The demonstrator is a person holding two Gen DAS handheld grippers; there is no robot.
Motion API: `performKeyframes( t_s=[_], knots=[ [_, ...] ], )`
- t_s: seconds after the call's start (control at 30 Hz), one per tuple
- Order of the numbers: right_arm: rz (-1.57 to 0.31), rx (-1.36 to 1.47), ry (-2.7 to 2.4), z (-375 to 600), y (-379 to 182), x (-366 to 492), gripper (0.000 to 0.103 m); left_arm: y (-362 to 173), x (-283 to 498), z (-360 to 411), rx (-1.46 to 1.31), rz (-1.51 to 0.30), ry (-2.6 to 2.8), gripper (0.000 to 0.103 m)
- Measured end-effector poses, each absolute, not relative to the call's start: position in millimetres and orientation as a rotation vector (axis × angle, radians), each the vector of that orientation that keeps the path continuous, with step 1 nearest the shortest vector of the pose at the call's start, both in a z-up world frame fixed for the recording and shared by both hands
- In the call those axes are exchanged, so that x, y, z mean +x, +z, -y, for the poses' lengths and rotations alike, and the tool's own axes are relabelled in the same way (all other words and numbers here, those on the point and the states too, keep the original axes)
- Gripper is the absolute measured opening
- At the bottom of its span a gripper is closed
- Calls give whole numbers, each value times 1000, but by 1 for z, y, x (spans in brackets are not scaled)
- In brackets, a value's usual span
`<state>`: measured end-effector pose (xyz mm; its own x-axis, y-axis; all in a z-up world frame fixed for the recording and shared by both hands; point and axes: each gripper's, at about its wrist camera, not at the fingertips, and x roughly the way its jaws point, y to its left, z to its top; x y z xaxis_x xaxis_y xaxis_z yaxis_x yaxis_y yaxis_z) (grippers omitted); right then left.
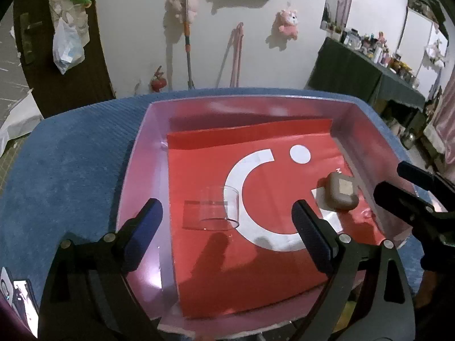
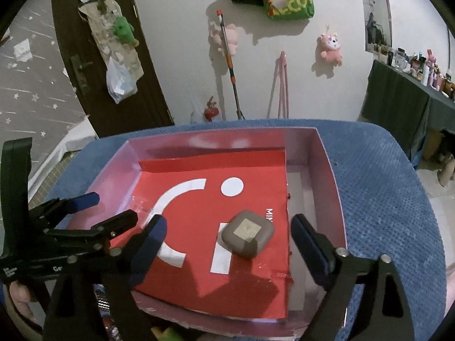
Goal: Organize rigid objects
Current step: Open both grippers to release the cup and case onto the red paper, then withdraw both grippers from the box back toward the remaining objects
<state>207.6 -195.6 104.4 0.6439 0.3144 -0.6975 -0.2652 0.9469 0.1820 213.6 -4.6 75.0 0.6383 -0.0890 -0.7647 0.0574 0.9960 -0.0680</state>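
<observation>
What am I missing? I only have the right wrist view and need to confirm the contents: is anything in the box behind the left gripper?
Observer: Yes. A clear cylindrical container sits on the red sheet, on the left side of the pink box.
Operator: Is the left gripper holding it?
Observer: No. The left gripper is open, with its pads clear of the container on both sides.
Operator: Is it touching the tan case?
Observer: No. The tan case lies well apart to the right, with the white arc on the sheet between them.
</observation>
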Motion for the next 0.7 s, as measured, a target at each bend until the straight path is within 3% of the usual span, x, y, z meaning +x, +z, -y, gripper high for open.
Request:
performKeyframes(
  t_s=[0.17,0.6,0.7],
  knots=[
    [-758,76,347,197,115,194,102,82,203,2,-42,-850,-72,93],
    [-638,74,359,200,128,155,103,91,167,8,-41,-778,-85,93],
    [-602,48,354,197,128,143,103,93,158,8,-53,-767,-91,103]
  ],
)
